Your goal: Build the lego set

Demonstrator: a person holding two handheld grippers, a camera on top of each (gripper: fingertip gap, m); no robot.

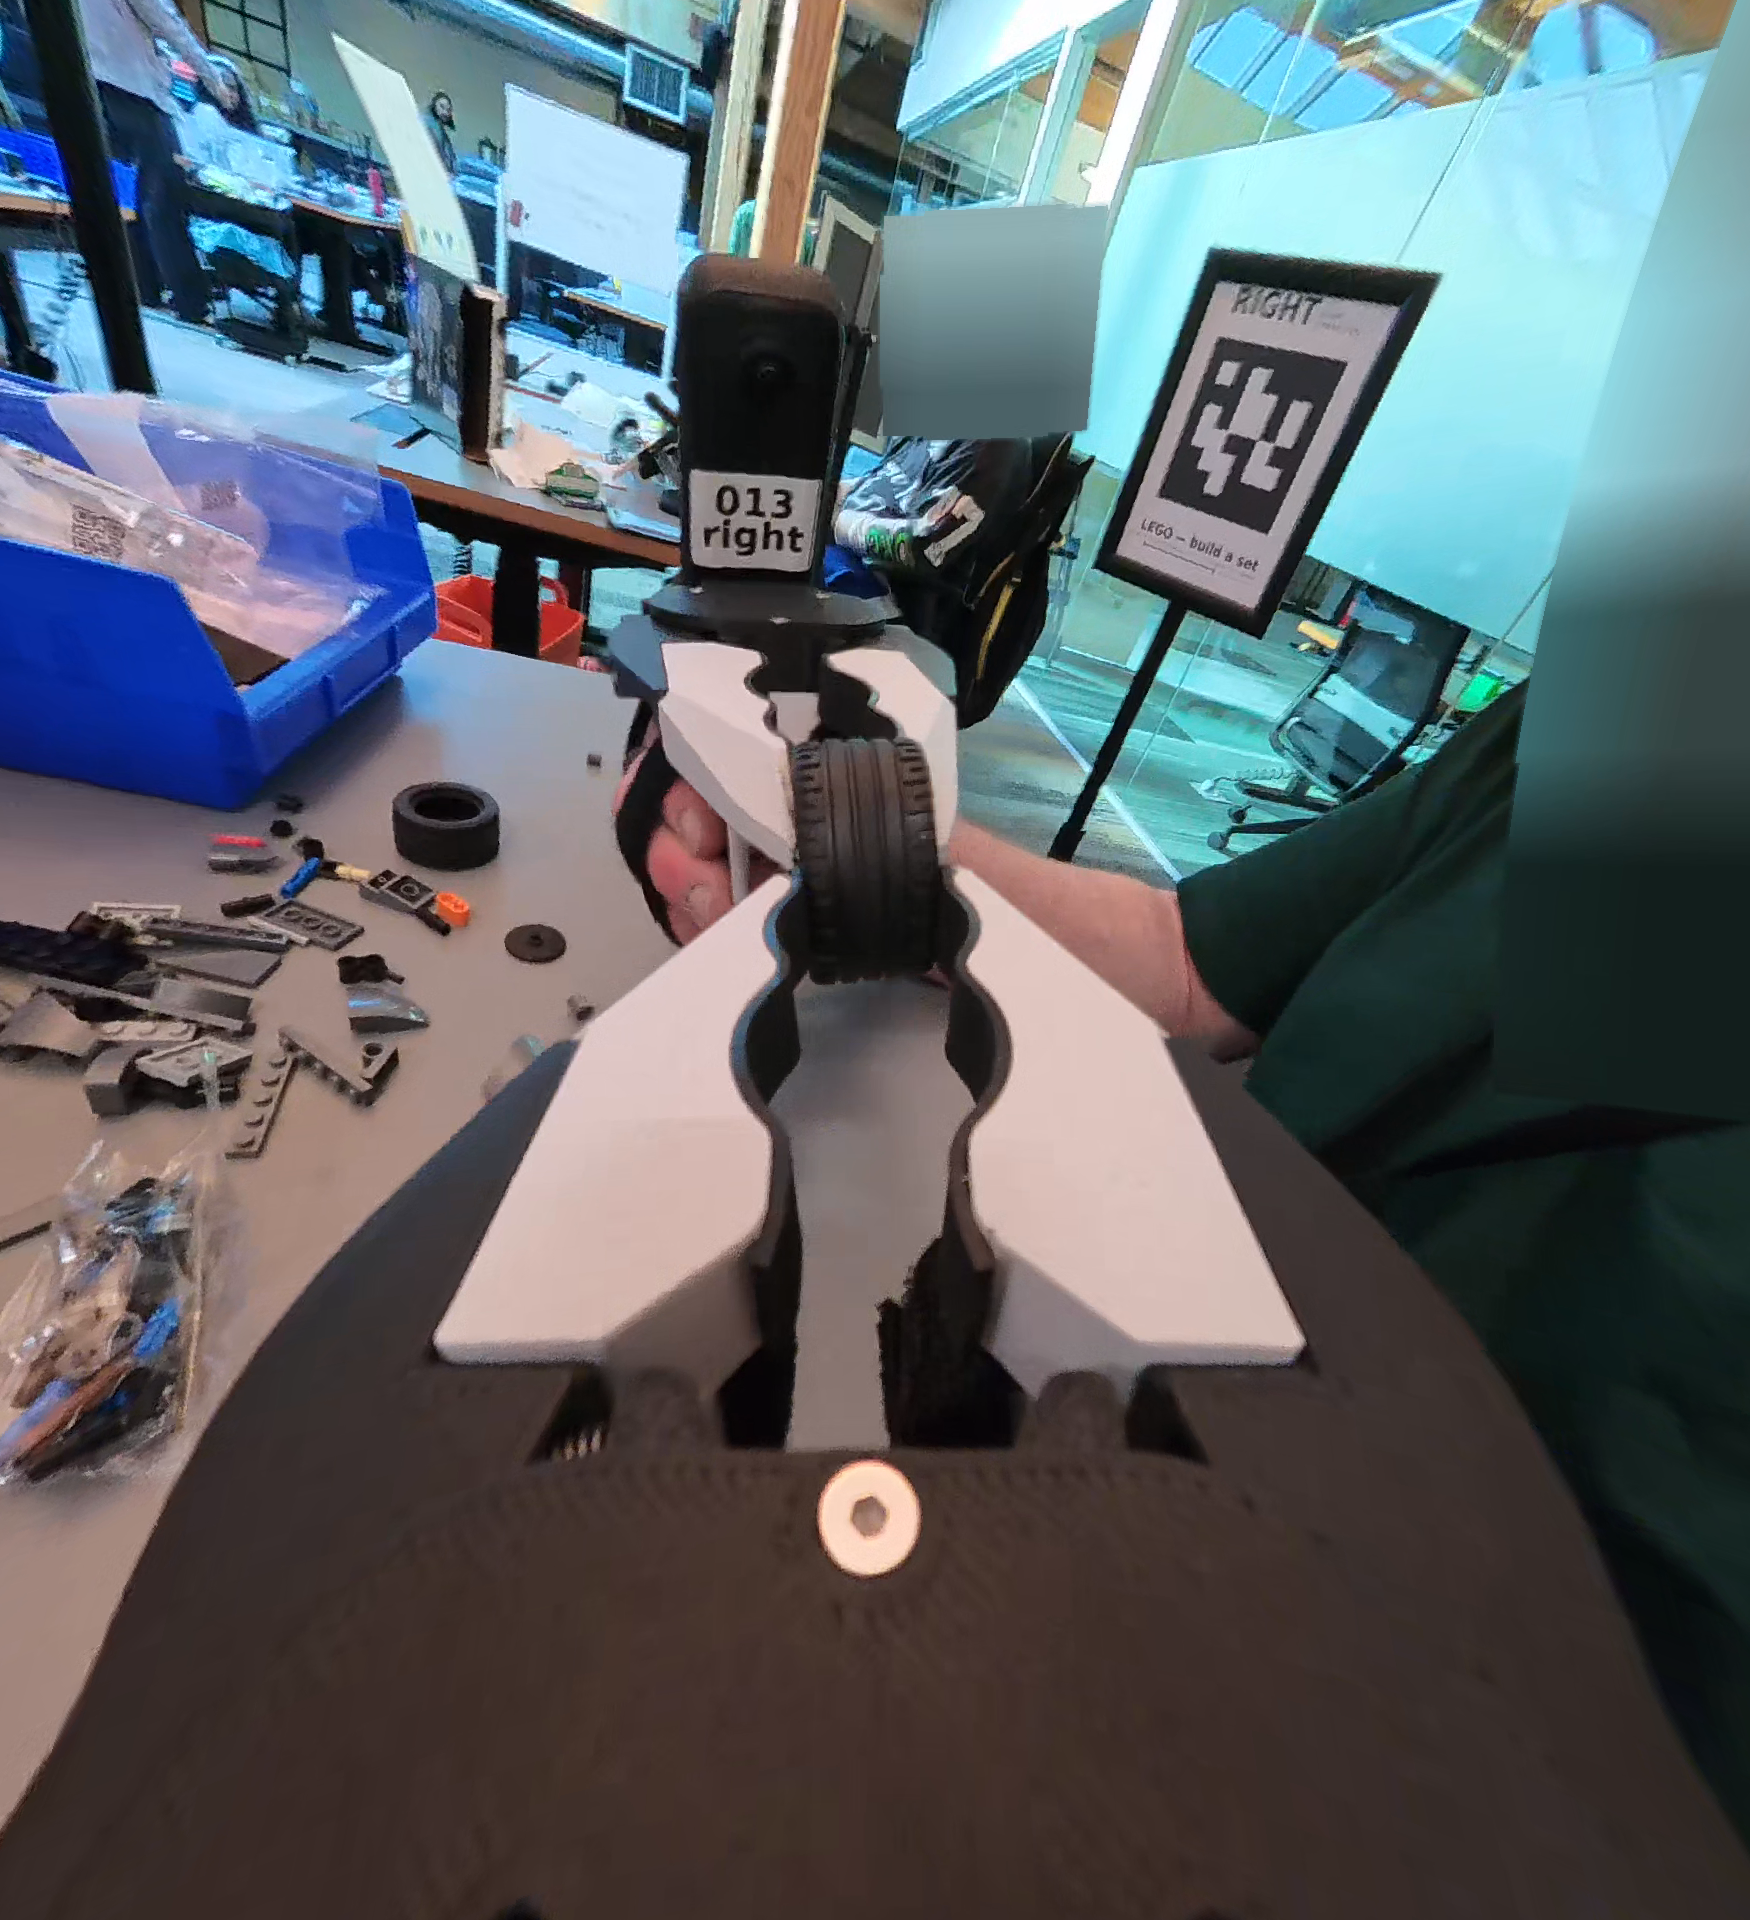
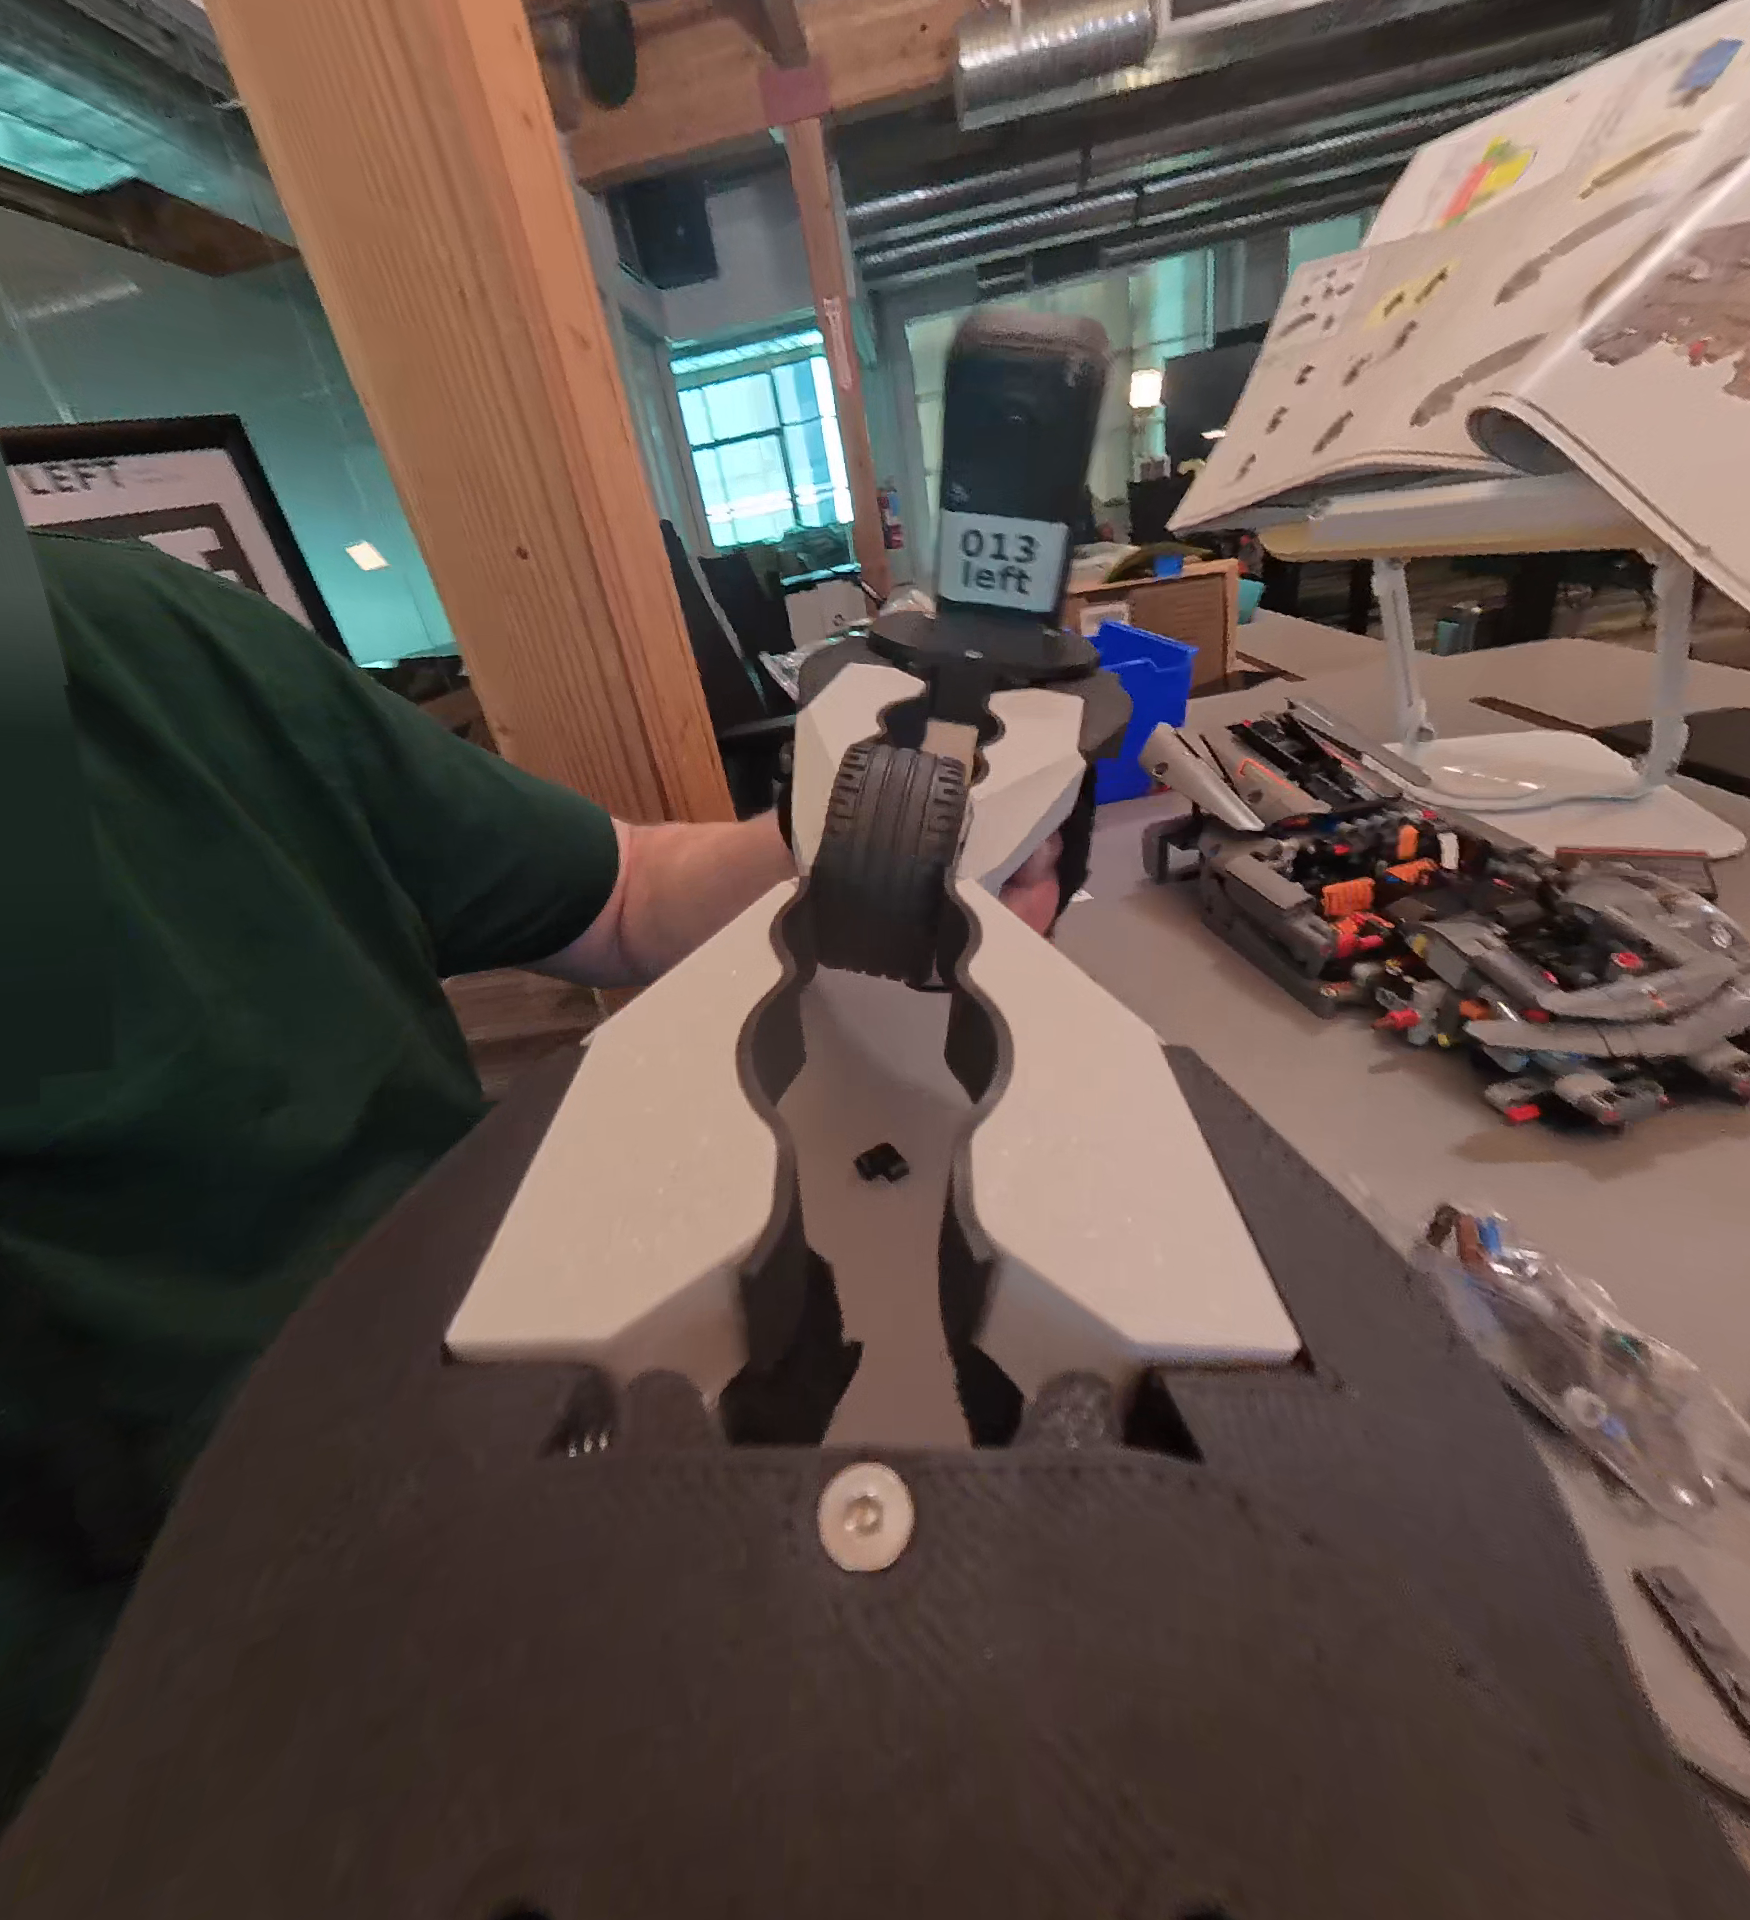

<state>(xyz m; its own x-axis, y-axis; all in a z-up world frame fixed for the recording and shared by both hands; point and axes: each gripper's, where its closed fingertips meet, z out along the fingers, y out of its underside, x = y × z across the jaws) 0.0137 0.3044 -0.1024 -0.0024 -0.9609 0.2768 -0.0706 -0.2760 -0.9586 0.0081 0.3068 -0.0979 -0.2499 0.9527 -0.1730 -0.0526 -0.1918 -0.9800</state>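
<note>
A black rubber tyre (image 1: 866, 862) is held in the air between the two grippers, which face each other tip to tip. My left gripper (image 1: 866, 935) is shut on the tyre's near side, its fingers pressing both sidewalls. The right gripper (image 1: 850, 748) grips the far side of the same tyre. The right wrist view shows the same: my right gripper (image 2: 876, 935) is shut on the tyre (image 2: 886, 862), and the left gripper (image 2: 912, 769) clamps it from the opposite side. A part-built grey car model (image 2: 1473, 914) sits on the table to the right.
A second black tyre (image 1: 445, 826), a black disc (image 1: 535, 942) and loose grey parts (image 1: 154, 987) lie on the grey table. A blue bin (image 1: 123, 644) and a bag of parts (image 1: 92, 1320) are at the left. An open instruction booklet (image 2: 1536, 312) stands on a holder. Left and right tips are no more than a few centimetres apart.
</note>
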